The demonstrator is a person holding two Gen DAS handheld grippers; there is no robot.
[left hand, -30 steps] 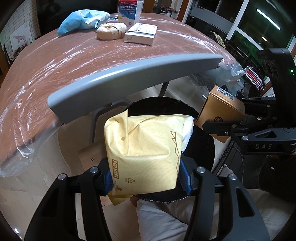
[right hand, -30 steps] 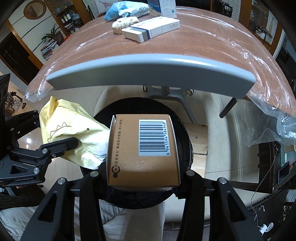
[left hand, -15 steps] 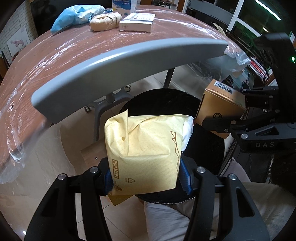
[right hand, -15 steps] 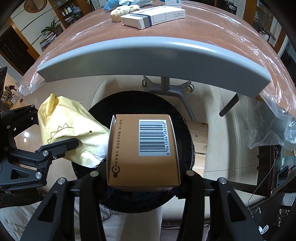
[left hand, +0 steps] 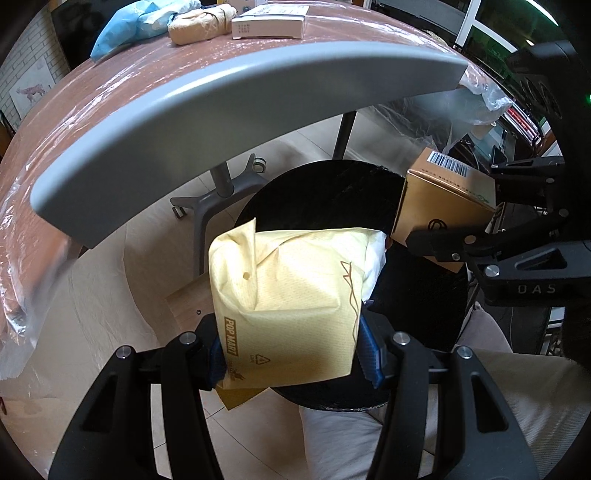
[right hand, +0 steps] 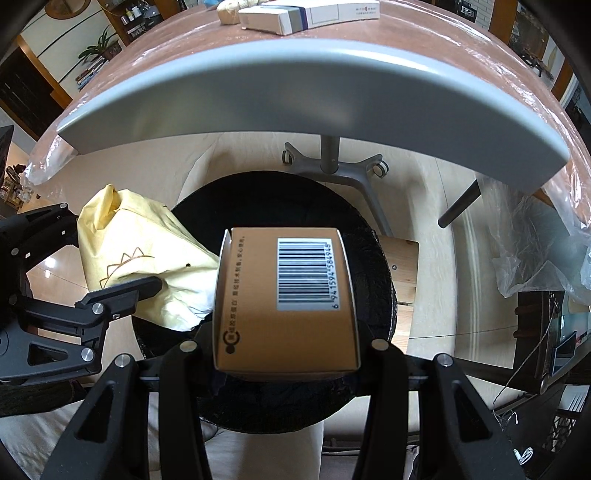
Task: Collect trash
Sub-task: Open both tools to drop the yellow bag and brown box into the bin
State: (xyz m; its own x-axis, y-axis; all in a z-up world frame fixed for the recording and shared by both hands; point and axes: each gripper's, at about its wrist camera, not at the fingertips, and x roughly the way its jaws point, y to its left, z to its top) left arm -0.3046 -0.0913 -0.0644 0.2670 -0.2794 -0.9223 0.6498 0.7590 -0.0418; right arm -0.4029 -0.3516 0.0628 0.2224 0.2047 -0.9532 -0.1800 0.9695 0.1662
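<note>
My left gripper [left hand: 293,352] is shut on a yellow paper bag [left hand: 291,295] with printed lettering, held over the left part of a round black bin [left hand: 332,192]. The right gripper [right hand: 284,345] is shut on a brown cardboard box [right hand: 258,306] with a barcode label, held above the middle of that bin [right hand: 280,192]. In the right wrist view the yellow bag [right hand: 140,251] hangs at the bin's left rim. From the left wrist view the box [left hand: 439,199] sits at the bin's right edge.
A grey table edge [right hand: 295,88] arches just beyond the bin, carrying a plastic-covered brown top [left hand: 110,92] with a white carton [left hand: 269,24], a tan bundle [left hand: 199,22] and a blue bag [left hand: 136,26]. A wheeled stand [right hand: 332,166] and wooden board [right hand: 402,266] lie behind.
Both grippers have sunk a little toward the black bin with their loads; the table edge now sits higher and nearer in both views. Grips are unchanged.
</note>
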